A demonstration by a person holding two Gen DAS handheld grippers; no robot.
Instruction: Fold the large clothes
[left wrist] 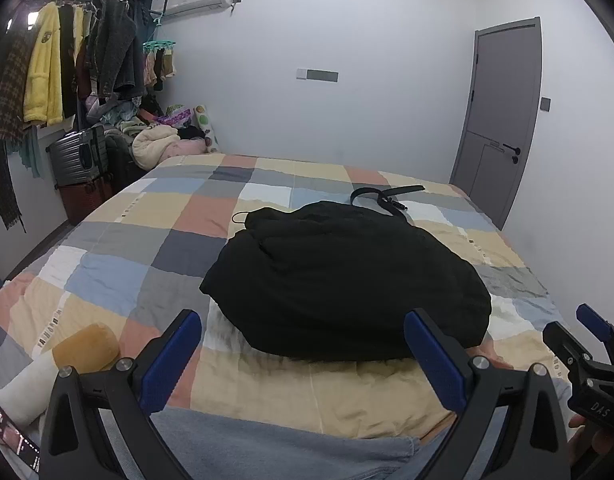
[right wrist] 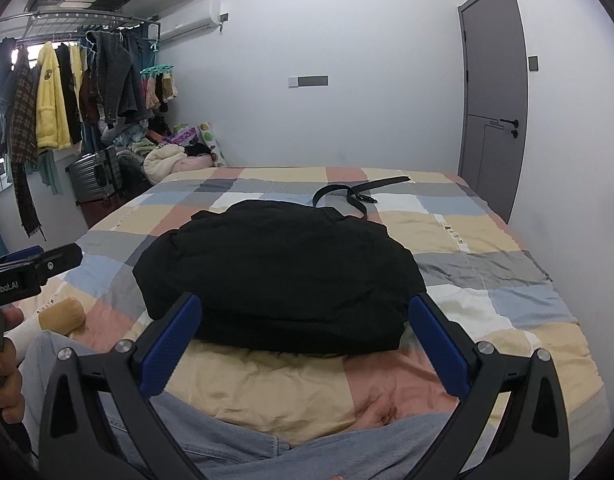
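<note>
Black garment (left wrist: 347, 280), soft rounded heap on your checked quilt (left wrist: 147, 216); your left gripper (left wrist: 303, 332) and right gripper (right wrist: 307, 316) both gape, empty.

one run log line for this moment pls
task: fold large clothes | black garment bundled on patchwork bed | left gripper open, clear | right gripper open, clear | belt behind garment

My two wrist cameras sit low at the bed's (left wrist: 147, 216) near edge. Both face the far wall, sharing the black garment (left wrist: 347, 280) close ahead.
</note>
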